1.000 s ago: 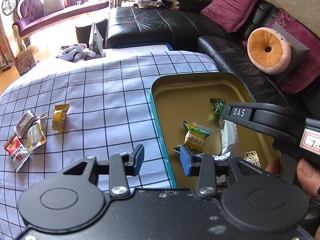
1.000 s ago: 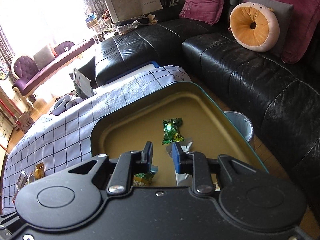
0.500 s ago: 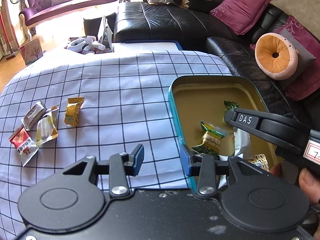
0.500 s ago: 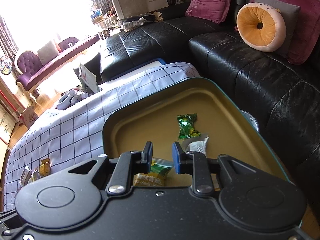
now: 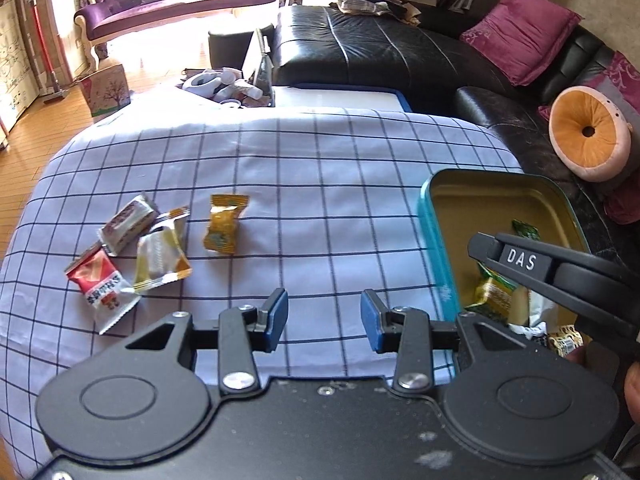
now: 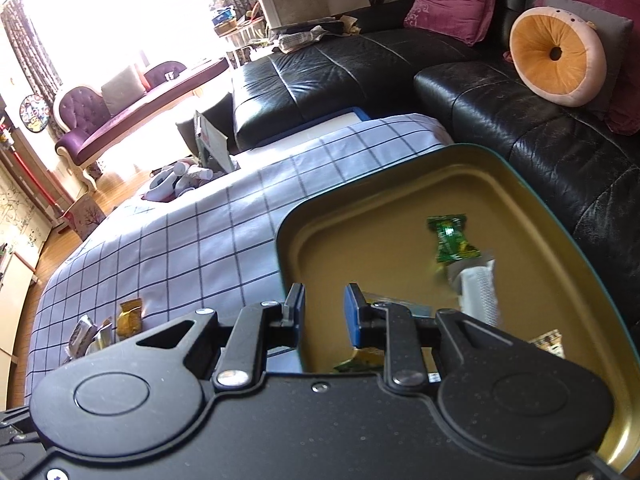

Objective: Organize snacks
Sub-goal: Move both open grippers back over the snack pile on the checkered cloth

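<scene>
A teal tin [image 5: 430,232] with a gold inside [image 6: 360,232] sits at the right of the checked cloth [image 5: 320,184]. It holds a green candy [image 6: 452,240], a silver packet [image 6: 478,292] and a yellow-green snack [image 5: 494,292]. Several wrapped snacks lie at the cloth's left: a yellow one [image 5: 224,224], a silver-yellow one [image 5: 160,256], a red one [image 5: 100,280] and a silver-red one [image 5: 128,224]. My left gripper [image 5: 323,320] is open and empty over the cloth, left of the tin. My right gripper [image 6: 323,312] is open and empty at the tin's near left rim.
A black leather sofa [image 5: 380,52] wraps the far and right sides, with magenta pillows [image 5: 524,36] and a round orange cushion [image 5: 586,134]. A purple chaise [image 5: 160,8] stands far back. Clutter [image 5: 220,84] lies on the floor beyond the cloth.
My left gripper has swung left, away from the tin and toward the loose snacks. My right gripper has shifted left to the tin's rim and opened a little wider.
</scene>
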The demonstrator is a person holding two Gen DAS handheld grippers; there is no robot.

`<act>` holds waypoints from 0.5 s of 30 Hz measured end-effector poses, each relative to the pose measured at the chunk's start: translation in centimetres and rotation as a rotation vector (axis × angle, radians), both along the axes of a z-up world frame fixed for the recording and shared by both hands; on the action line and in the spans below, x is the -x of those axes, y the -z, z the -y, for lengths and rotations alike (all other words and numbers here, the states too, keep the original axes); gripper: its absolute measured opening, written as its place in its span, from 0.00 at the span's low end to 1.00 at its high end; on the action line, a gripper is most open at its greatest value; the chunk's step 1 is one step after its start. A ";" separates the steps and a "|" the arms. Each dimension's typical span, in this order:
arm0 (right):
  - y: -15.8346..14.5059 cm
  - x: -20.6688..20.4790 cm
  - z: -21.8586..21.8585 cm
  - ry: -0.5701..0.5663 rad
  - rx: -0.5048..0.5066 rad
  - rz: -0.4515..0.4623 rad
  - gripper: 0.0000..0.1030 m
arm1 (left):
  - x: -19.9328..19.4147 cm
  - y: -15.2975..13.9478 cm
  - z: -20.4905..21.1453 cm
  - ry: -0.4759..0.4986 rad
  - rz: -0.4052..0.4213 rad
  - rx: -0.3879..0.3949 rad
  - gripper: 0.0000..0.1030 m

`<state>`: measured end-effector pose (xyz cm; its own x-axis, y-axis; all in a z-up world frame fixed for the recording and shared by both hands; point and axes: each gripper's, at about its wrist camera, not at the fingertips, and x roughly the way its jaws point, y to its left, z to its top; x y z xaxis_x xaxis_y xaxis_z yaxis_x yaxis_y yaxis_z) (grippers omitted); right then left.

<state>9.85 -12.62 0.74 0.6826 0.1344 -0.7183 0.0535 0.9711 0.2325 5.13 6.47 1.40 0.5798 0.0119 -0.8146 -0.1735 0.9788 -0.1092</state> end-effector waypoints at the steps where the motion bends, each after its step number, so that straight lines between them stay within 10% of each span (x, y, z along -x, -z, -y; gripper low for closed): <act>1: 0.0 0.0 -0.4 -0.007 0.002 -0.001 0.33 | 0.0 0.0 -0.5 -0.010 0.000 0.001 0.39; 15: 0.4 0.1 -5.6 -0.104 0.006 -0.010 0.33 | 0.8 0.4 -9.9 -0.231 -0.019 -0.066 0.40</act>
<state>9.76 -7.00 0.35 0.6579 0.1996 -0.7262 -0.0453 0.9730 0.2264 4.28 16.32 0.96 0.5401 0.1959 -0.8185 -0.3954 0.9176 -0.0414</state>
